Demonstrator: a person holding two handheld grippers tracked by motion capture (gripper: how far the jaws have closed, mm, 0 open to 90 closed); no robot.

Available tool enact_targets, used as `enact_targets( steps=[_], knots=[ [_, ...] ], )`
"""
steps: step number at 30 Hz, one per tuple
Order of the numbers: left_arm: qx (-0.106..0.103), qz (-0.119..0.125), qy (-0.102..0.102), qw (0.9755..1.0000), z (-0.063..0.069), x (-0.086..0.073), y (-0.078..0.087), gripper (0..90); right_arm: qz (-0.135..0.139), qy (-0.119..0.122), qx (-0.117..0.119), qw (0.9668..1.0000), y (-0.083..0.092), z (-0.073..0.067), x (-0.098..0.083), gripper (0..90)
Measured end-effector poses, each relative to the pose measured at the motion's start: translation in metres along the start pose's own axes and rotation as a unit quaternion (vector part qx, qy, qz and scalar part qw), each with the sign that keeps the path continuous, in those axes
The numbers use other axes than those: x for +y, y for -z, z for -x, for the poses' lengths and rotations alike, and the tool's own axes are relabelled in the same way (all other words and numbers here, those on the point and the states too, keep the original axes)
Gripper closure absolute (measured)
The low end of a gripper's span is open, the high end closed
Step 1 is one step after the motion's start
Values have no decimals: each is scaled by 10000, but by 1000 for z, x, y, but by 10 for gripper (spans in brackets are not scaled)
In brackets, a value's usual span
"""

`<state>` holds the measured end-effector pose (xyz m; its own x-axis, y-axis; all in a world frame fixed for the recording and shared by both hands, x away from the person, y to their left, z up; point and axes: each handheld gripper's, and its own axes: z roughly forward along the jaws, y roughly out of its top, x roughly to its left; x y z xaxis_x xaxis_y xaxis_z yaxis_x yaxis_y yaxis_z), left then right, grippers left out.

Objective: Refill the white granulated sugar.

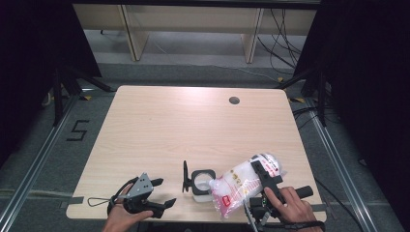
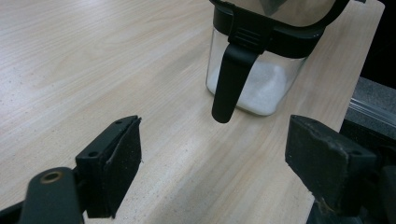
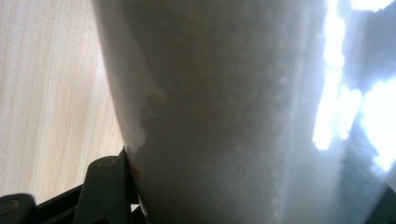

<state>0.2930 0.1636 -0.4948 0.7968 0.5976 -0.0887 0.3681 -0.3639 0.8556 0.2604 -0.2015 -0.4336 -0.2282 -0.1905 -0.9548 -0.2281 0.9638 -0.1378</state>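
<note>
Your right gripper point(image 1: 261, 181) squeezes the bag point(image 1: 240, 182) of white grains, tipped just right of the jar point(image 1: 202, 183), mouth touching its rim. Tip too fast and grains may spill on the table point(image 1: 193, 125). Your left gripper point(image 1: 147, 197) waits open, left of the jar.

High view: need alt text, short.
The right gripper holds a clear plastic bag of white granules tilted over an open square clear container with a black rim, near the front edge of a light wooden table. The left gripper rests open beside it.
</note>
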Motion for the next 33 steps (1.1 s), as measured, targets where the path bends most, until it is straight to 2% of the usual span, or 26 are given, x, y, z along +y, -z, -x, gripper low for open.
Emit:
enact_targets(
  steps=[2, 3, 4, 5, 6, 7, 8, 9, 12, 16, 17, 18, 20, 21, 22, 24, 25, 26, 27, 28, 29, 30, 31, 32, 33],
  knots=[
    [-31, 40, -59, 10000, -1, 0, 0, 179, 125, 126, -82, 9998, -2, 2, 1, 405],
    [1, -21, -19, 10000, -1, 0, 1, 179, -1, 229, 51, 9997, 0, 4, 3, 405],
    [24, 1, 114, 9999, 0, -1, 0, 179, -13, 181, 51, 9998, -1, 3, 3, 405],
    [4, 29, 149, 9999, 1, -1, -1, 179, 46, 214, -20, 9998, -2, 4, 3, 405],
    [-9, 28, 117, 9999, 1, 0, -1, 179, 132, 341, -111, 9993, -4, 3, 3, 405],
    [-2, -3, 43, 10000, 0, 0, -1, 179, 14, 263, -28, 9996, -3, 2, 4, 405],
    [-20, -33, -33, 10000, 0, 0, 0, 179, 9, 316, -33, 9995, -3, 1, 5, 405],
    [-17, -42, -15, 10000, 0, 0, 0, 179, -8, 277, -30, 9996, -3, 0, 5, 405],
    [-9, -13, 1, 10000, 0, 0, 0, 179, 110, 405, -126, 9990, -3, 2, 6, 405],
    [-29, -31, -11, 10000, 0, 0, 0, 179, 18, 485, -97, 9988, -2, 3, 7, 406],
    [-39, -43, 62, 10000, 1, 0, -1, 179, 9, 491, -104, 9987, -1, 3, 6, 406],
    [-22, -9, 63, 10000, 2, 0, -2, 179, -12, 217, -119, 9997, 0, 0, 5, 406],
    [-12, -11, 99, 9999, 2, -1, -1, 179, -25, 306, -75, 9995, 0, 2, 5, 406],
    [-13, -50, 7, 10000, 0, 0, 0, 179, -3, 251, -102, 9996, -2, -1, 5, 406],
    [-9, -25, -24, 10000, 0, 0, 0, 179, 9, 461, -81, 9989, -3, 1, 6, 407],
    [12, -40, -27, 10000, 0, 0, 0, 180, 27, 305, -68, 9995, -3, -2, 5, 407],
    [-21, -47, 50, 10000, 1, 0, 0, 179, 29, 354, -99, 9993, -1, -2, 5, 407],
    [-27, -55, 38, 10000, 1, 0, 0, 179, 6, 157, -84, 9998, 0, -4, 5, 407],
    [-11, -71, -10, 10000, 1, 0, 0, 179, 22, 308, -125, 9994, 0, -2, 6, 407],
    [-8, -79, -10, 10000, 1, 0, -1, 179, -4, 356, -29, 9994, -1, -1, 7, 408],
    [-31, -48, -11, 10000, 1, 0, -1, 179, 52, 404, -112, 9991, -1, -1, 7, 408],
    [4, -109, -44, 9999, 0, 0, 0, 179, -13, 313, -6, 9995, -1, -2, 7, 408],
    [-11, -53, 31, 10000, 1, 0, 0, 179, 28, 374, -27, 9993, -1, -1, 6, 408],
    [-6, -42, -23, 10000, 0, 0, 0, 179, 78, 281, -94, 9995, -2, -2, 5, 408],
    [18, -27, -5, 10000, 0, 0, 0, 179, 77, 374, -76, 9992, -1, 2, 5, 408]
  ],
)
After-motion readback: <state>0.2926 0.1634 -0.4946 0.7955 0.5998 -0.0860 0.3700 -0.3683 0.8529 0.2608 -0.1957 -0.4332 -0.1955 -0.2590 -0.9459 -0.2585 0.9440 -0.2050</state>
